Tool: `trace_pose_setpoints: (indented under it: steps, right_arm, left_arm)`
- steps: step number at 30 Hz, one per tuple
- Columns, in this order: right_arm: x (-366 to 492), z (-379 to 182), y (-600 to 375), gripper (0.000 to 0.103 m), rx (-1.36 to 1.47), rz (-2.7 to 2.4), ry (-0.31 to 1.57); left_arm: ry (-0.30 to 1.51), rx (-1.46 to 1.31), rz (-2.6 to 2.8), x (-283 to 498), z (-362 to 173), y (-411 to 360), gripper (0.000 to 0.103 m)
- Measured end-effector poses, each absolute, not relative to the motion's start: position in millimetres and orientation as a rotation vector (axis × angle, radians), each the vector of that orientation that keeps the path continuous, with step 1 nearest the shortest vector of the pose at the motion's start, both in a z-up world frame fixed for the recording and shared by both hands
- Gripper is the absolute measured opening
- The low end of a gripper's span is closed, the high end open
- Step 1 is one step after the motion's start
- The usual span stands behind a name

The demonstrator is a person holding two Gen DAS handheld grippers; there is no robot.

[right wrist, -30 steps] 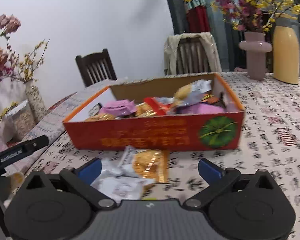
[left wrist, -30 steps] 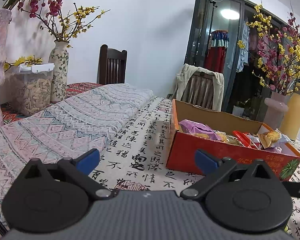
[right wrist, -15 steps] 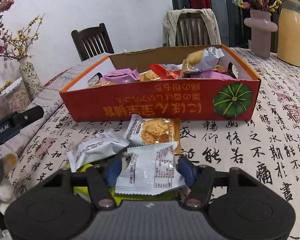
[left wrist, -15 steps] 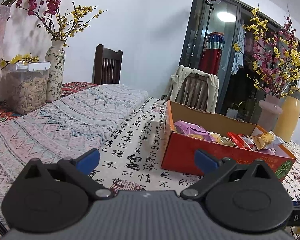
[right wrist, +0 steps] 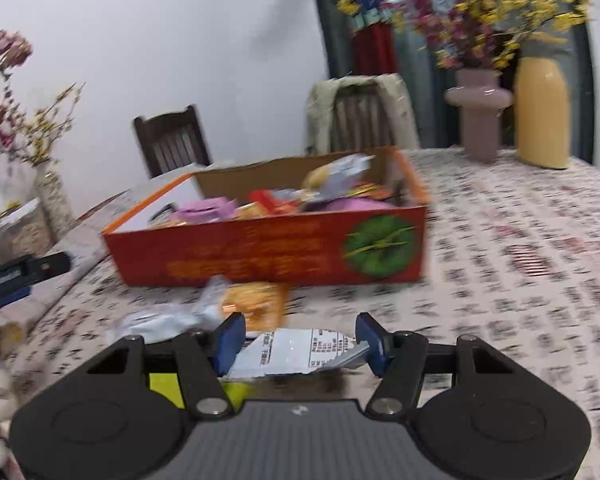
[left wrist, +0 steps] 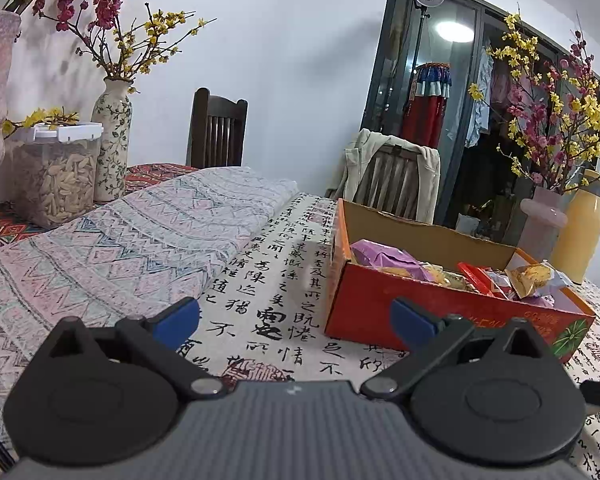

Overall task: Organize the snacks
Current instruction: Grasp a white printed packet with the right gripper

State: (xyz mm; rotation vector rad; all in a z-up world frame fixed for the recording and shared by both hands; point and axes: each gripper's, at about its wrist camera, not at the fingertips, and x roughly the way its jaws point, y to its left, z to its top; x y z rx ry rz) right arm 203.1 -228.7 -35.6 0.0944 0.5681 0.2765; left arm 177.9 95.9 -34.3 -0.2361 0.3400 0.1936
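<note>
In the right wrist view my right gripper [right wrist: 300, 336] is shut on a white snack packet [right wrist: 300, 350], its blue pads pressing on both sides. Just beyond it on the tablecloth lie an orange cracker packet [right wrist: 256, 300] and a silvery packet [right wrist: 160, 320]. A yellow-green item [right wrist: 164, 384] shows under the left finger. The red cardboard box [right wrist: 268, 252] stands behind them, holding several wrapped snacks. In the left wrist view my left gripper [left wrist: 296, 316] is open and holds nothing, to the left of the same box [left wrist: 420, 308].
A pink vase [right wrist: 480, 116] and a yellow jug [right wrist: 540, 116] stand at the table's far right. A folded patterned cloth [left wrist: 120, 248], a clear container of seeds [left wrist: 60, 176] and a flower vase [left wrist: 112, 140] sit at the left. Two chairs stand behind the table.
My right gripper went from wide open to shut on the white packet, then drew it away from the pile, blurring the view. The left gripper has stayed where it was, open.
</note>
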Motion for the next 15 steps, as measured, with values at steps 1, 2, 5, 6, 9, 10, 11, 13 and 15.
trace_pose_setpoints:
  steps: [1, 2, 5, 6, 9, 10, 11, 13, 15]
  right_arm:
    - [203.4, -36.3, -237.7, 0.060, 0.095, 0.251, 0.559]
    - [204.7, -37.6, -244.8, 0.060, 0.096, 0.229, 0.555]
    - [210.1, -44.3, -263.0, 0.060, 0.102, 0.181, 0.563]
    - [211.9, -47.1, -267.3, 0.060, 0.107, 0.172, 0.570]
    - [215.5, -52.1, -273.5, 0.060, 0.134, 0.179, 0.583]
    - [217.1, -52.7, -272.9, 0.060, 0.128, 0.185, 0.589]
    - [217.1, -54.0, -273.7, 0.060, 0.124, 0.191, 0.596]
    - [219.6, -55.3, -274.0, 0.060, 0.126, 0.200, 0.605]
    - [219.4, -56.2, -274.0, 0.061, 0.136, 0.206, 0.616]
  left_arm:
    - [0.341, -0.235, 0.195, 178.4, -34.4, 95.6, 0.103]
    - [0.342, -0.234, 0.197, 178.6, -34.5, 95.4, 0.103]
    - [0.343, -0.229, 0.202, 178.7, -34.8, 94.6, 0.103]
    - [0.345, -0.227, 0.205, 179.1, -34.8, 94.3, 0.103]
    - [0.351, -0.223, 0.212, 180.2, -34.9, 93.5, 0.103]
    - [0.353, -0.222, 0.215, 180.6, -35.0, 93.2, 0.103]
    - [0.354, -0.220, 0.217, 180.6, -35.0, 93.2, 0.103]
    - [0.356, -0.218, 0.219, 180.8, -34.9, 93.0, 0.103]
    - [0.368, -0.207, 0.214, 181.8, -34.3, 91.9, 0.103]
